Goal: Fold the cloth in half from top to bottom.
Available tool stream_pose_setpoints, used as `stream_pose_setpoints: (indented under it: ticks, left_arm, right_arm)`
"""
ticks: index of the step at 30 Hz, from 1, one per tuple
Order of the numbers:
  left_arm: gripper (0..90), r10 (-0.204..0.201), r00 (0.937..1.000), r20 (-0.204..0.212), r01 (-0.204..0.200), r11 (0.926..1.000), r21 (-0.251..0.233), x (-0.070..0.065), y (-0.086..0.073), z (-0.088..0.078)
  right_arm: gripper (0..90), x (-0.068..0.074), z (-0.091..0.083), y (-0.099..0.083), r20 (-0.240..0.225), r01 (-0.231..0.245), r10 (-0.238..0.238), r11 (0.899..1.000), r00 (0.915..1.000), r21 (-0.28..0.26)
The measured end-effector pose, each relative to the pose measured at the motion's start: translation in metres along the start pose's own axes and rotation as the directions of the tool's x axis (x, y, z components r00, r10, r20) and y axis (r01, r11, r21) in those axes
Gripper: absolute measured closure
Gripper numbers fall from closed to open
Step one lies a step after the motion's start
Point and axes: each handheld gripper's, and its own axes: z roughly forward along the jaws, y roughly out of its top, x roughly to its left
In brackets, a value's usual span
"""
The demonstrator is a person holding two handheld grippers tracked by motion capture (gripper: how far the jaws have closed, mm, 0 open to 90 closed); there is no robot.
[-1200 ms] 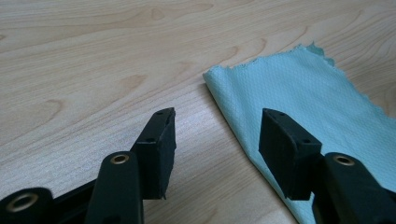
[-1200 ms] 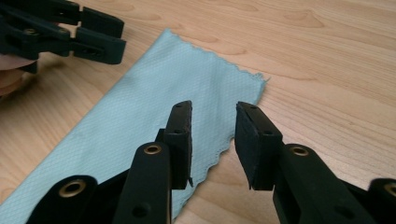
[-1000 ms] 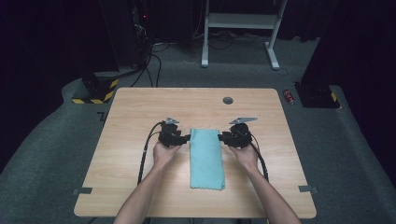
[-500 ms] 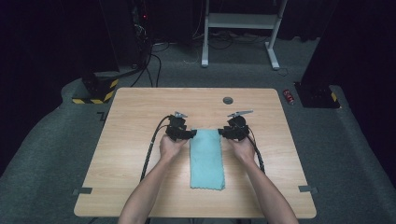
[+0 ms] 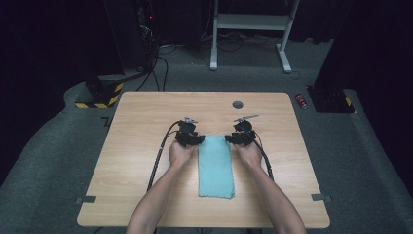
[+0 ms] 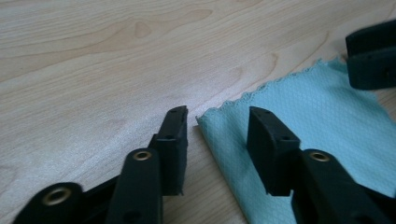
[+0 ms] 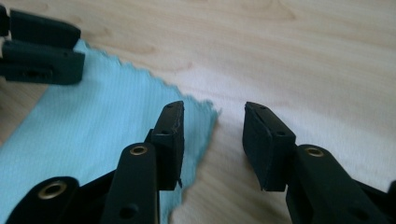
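The left hand-held gripper (image 6: 217,128) has its two black jaws apart, and they have just been closing. They stand astride the far left corner of the cloth (image 6: 322,126): one jaw is over the bare wood just beside the scalloped edge, the other is over the fabric. The pads do not press on the cloth, so nothing is clamped. In the high view this left hand-held gripper (image 5: 195,140) sits at the top left corner of the cloth (image 5: 215,165), with the left hand (image 5: 180,153) behind it.

The right hand-held gripper (image 7: 212,126) also has its jaws apart, and they have just been opening. One jaw is over the fabric near the pointed far right corner of the cloth (image 7: 93,126), the other is over bare wood beside it. The corner lies between the two jaws and no pad squeezes it. In the high view the right hand-held gripper (image 5: 234,139) is at the top right corner, held by the right hand (image 5: 249,153).

The cloth is light turquoise, folded to a long narrow strip, and it lies flat in the middle of the wooden surface (image 5: 136,122), its long side running from the two grippers toward the person. A black cable (image 5: 158,156) trails from the left gripper along the surface. Near the far edge of the surface there is a small round grey grommet (image 5: 237,105)
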Motion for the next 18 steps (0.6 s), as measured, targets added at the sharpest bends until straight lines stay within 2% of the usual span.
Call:
stream_pose_setpoints:
  ticks: [3, 4, 9, 13, 16, 18]
  left_arm:
    - [68.1, 0.003, 1.0, -0.004, -0.003, 1.0, 0.0, 0.0, -0.001, 0.0]
    - [70.1, 0.004, 1.0, -0.006, -0.004, 1.0, -0.002, 0.0, -0.001, 0.0]
    - [77.8, 0.026, 0.9997, 0.003, -0.026, 0.9996, 0.007, -0.004, 0.001, 0.002]
    - [83.0, 0.019, 0.9997, 0.018, -0.019, 0.9998, 0.006, -0.003, 0.001, 0.003]
    - [86.2, 0.026, 0.9994, 0.022, -0.026, 0.9996, 0.013, -0.003, 0.001, 0.003]
    - [87.5, 0.025, 0.9994, 0.026, -0.025, 0.9995, 0.02, -0.003, 0.002, 0.003]
  right_arm:
    - [60.7, 0.003, 0.005, -0.001, 0.01, 0.024, -0.024, 1.0, 0.9997, 0.006]
    - [60.9, 0.004, 0.005, 0.0, 0.007, 0.015, -0.015, 1.0, 0.9999, 0.007]
    - [67.1, 0.004, 0.006, 0.0, 0.025, 0.031, -0.031, 0.999, 0.9992, 0.01]
    - [74.9, 0.005, 0.007, 0.001, 0.019, 0.037, -0.037, 0.999, 0.9991, 0.009]
    - [80.7, 0.008, 0.01, 0.008, 0.016, 0.07, -0.071, 0.996, 0.9974, 0.052]
    - [87.6, 0.012, 0.012, 0.009, 0.02, 0.083, -0.084, 0.995, 0.9963, 0.054]
